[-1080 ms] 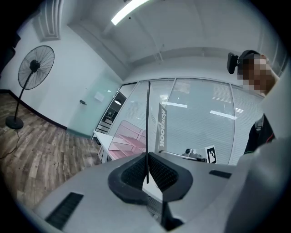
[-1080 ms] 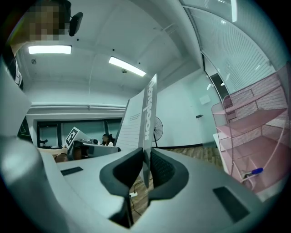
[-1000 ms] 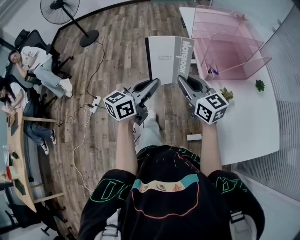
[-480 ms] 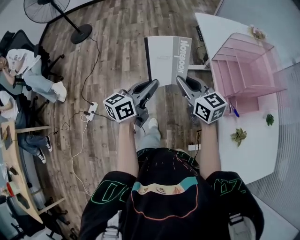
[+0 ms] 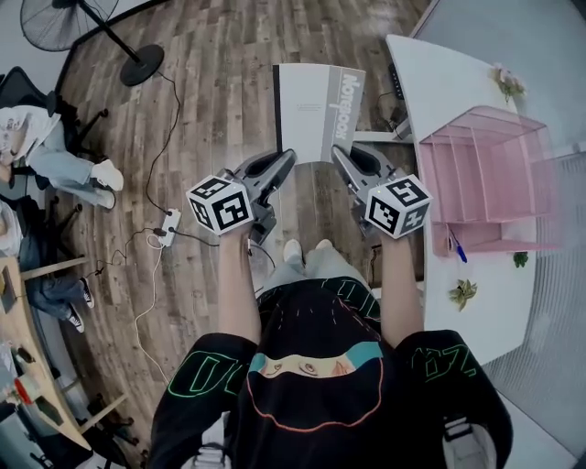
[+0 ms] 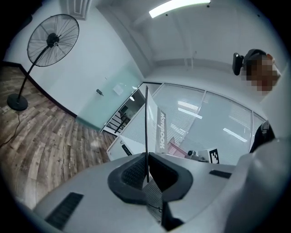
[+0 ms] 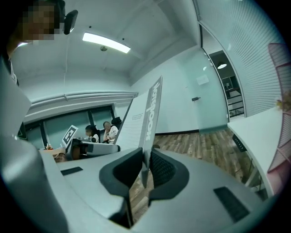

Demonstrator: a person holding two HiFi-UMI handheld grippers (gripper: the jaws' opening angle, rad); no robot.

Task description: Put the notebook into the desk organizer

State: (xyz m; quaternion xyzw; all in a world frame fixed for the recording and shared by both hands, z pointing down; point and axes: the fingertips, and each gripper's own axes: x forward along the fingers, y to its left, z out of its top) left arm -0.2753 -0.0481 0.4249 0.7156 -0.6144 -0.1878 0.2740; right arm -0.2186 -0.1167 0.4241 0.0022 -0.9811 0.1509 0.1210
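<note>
A white and grey notebook (image 5: 319,112) is held up in the air over the wooden floor, away from the desk. My left gripper (image 5: 287,160) is shut on its near left corner, and my right gripper (image 5: 339,154) is shut on its near right corner. In the left gripper view the notebook (image 6: 146,132) stands edge-on between the dark pads (image 6: 132,172). The right gripper view shows the notebook (image 7: 144,120) rising from the pads (image 7: 161,167), which press on it. The pink desk organizer (image 5: 485,179) stands on the white desk (image 5: 430,82) at the right, well clear of the notebook.
A standing fan (image 5: 69,20) is at the far left, with a power strip and cables (image 5: 168,224) on the floor. People sit at a desk on the left edge (image 5: 41,156). A blue pen (image 5: 457,247) and small plants (image 5: 462,293) lie on the white desk.
The view has swung left: the organizer and desk have slid toward the right edge. Both grippers keep the notebook between them in the same hold.
</note>
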